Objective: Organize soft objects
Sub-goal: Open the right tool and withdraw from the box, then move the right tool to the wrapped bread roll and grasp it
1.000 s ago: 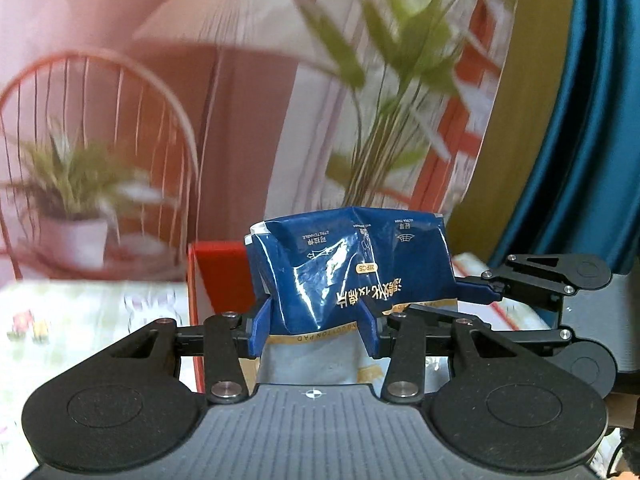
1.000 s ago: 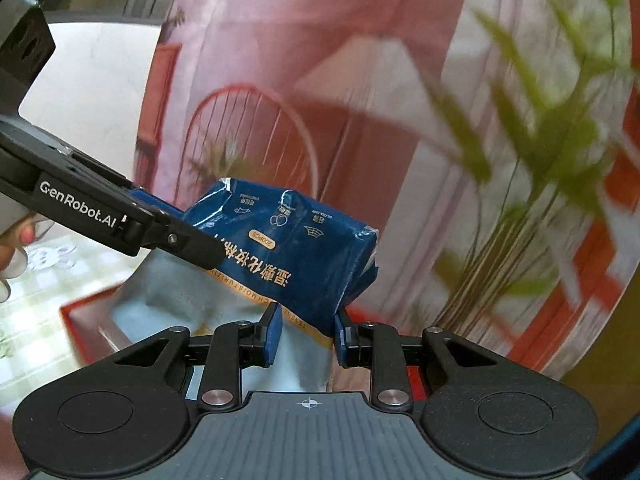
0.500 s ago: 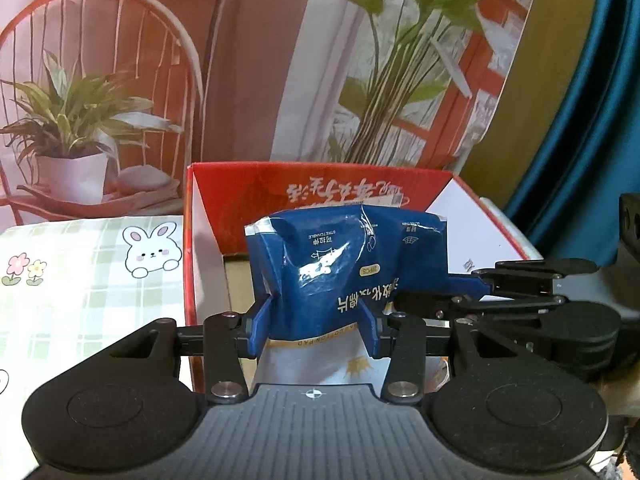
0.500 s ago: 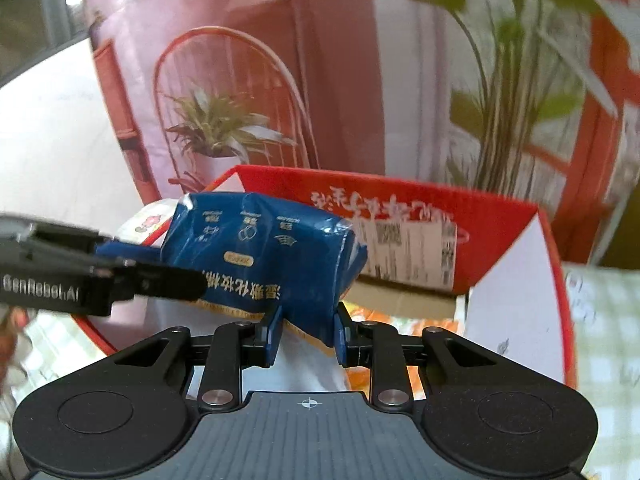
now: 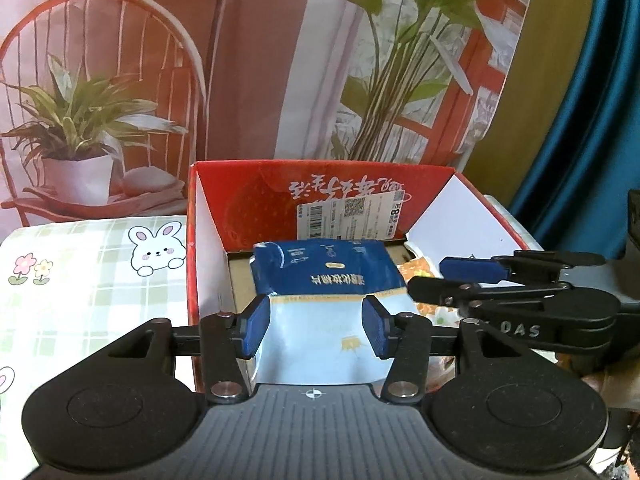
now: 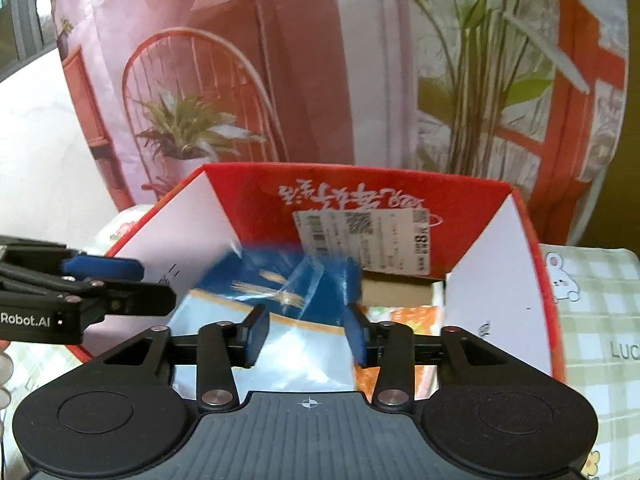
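Now that both sets of jaws have just been opening, the left gripper point(image 5: 316, 326) and the right gripper point(image 6: 306, 334) stand open, pads off the blue pack point(image 5: 324, 276). The letting-go step looks done. Next, I think, both should pull back and find another soft thing. The pack lies flat inside the red box point(image 5: 240, 200), at its 7 o'clock corner. It is puffy and shiny, dark blue at the 12 o'clock end, pale blue nearer.
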Demonstrator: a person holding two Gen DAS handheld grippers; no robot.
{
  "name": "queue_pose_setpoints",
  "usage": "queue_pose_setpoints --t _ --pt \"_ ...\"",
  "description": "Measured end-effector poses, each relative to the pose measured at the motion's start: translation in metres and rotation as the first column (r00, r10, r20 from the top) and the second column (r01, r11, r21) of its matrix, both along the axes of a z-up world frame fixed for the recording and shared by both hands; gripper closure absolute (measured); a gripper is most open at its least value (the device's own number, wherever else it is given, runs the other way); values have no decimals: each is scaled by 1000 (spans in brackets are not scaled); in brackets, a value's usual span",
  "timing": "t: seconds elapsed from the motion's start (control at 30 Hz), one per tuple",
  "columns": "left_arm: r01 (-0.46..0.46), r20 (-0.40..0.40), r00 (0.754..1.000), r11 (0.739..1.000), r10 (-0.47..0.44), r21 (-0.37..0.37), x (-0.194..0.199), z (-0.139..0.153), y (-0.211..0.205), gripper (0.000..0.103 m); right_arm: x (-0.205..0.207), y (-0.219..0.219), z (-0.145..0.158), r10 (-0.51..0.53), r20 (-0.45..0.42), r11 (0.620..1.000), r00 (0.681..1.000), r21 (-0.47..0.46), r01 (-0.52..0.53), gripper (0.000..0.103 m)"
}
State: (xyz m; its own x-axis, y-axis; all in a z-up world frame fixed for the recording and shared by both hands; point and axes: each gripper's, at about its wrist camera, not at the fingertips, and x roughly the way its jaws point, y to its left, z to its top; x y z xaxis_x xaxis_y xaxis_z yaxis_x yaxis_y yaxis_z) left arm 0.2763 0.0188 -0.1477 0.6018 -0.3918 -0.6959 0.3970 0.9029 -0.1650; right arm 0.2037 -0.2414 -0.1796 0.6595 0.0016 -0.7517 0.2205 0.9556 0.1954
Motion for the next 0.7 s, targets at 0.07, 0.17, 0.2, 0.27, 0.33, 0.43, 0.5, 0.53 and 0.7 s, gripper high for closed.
queue_pose_setpoints --t 0.07,0.17,0.2,0.27,0.33,0.43,0.5,0.53,0.7 --pt "-6 1 1000 1000 6 -9 -4 3 1 50 -6 -3 4 -12 24 1000 1000 11 11 61" --pt "-8 8 1000 1000 9 -24 -12 7 2 50 -17 -8 12 -16 60 1000 998 27 14 61" --pt "-10 11 1000 1000 11 -27 -17 9 2 50 -22 -9 15 -15 70 1000 997 27 13 61" --pt "-17 17 1000 999 17 -32 -25 12 2 50 -33 -11 21 -2 84 1000 996 22 0 61" --pt "-21 26 999 999 22 -37 -35 16 1 50 -43 -11 27 14 91 1000 996 10 -15 61" --pt "-22 33 999 999 24 -49 -48 20 -1 50 -58 -11 36 42 98 999 994 -13 -41 61" --pt "-18 30 999 998 20 -61 -57 20 -4 50 -68 -10 42 61 99 998 993 -27 -58 61" --pt "-14 30 999 998 16 -64 -61 19 -6 50 -74 -9 44 71 100 997 992 -32 -68 61" --pt "-2 26 1000 997 4 -73 -81 14 -15 50 -101 -3 49 100 97 994 990 -45 -96 61"
